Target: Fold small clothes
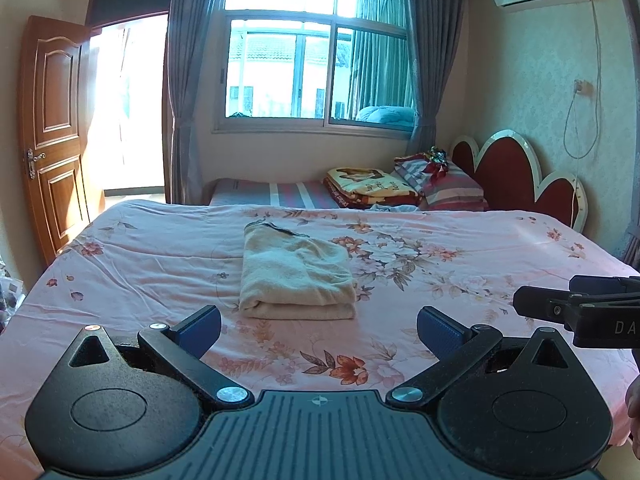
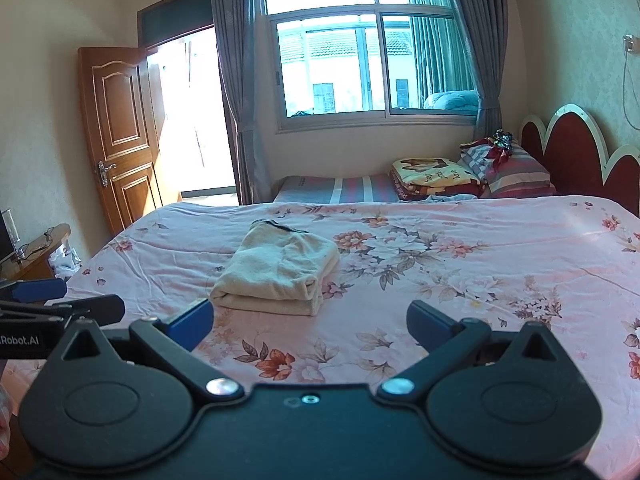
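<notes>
The jaws of both grippers stand wide apart and hold nothing. The left gripper (image 1: 319, 330) hangs above the near part of the bed, and its blue pads (image 1: 200, 330) frame only the flowered sheet (image 1: 140, 264).

Ahead of the left jaws, a little beyond the gap between them, lies the cream garment (image 1: 296, 276). It is folded into a thick, compact packet with several layers visible at its near edge, and a dark trim shows at its far end. Nothing touches it.

The right gripper (image 2: 310, 324) is just beside the left one, also above the sheet (image 2: 460, 280). From the right jaws the same folded garment (image 2: 276, 276) is ahead and toward the left finger, well clear of the pads.

To the right of both jaws the sheet is bare, with no other small clothes lying loose on it. Far beyond, near the headboard (image 1: 516, 172), there is a stack of blankets (image 1: 372, 190).

I judge that this piece is finished: the packet looks tidy and both grippers are free of it. What is left is perhaps only to square the edges or to bring another piece, but no unfolded piece is visible here.
</notes>
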### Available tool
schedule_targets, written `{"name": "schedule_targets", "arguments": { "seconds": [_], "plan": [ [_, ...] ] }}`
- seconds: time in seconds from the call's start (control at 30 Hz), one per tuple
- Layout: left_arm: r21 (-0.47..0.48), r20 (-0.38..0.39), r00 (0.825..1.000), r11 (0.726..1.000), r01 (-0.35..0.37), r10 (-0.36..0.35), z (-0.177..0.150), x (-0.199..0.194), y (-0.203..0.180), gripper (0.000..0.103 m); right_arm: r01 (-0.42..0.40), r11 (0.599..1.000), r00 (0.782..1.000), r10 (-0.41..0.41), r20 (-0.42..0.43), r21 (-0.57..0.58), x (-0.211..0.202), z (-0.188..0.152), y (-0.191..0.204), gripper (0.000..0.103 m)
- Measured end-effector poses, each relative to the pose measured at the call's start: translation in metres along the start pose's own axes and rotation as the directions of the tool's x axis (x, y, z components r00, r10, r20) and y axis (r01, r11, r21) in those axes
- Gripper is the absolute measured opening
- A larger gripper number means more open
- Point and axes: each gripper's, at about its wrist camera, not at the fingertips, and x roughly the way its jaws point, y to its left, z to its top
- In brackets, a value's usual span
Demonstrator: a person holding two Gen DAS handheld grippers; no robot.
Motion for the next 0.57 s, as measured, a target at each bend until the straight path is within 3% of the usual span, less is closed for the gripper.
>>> {"name": "schedule_targets", "arguments": {
  "seconds": [0.57],
  "plan": [
    [0.047,0.039,0.999,0.999,0.011,-0.013,0.0051,-0.0062,-0.0048,0.103,-0.017,1.000,1.000,0.017,-0.003,-0.001,0.0029,0.0014,-0.0002,0.102]
  ]
}}
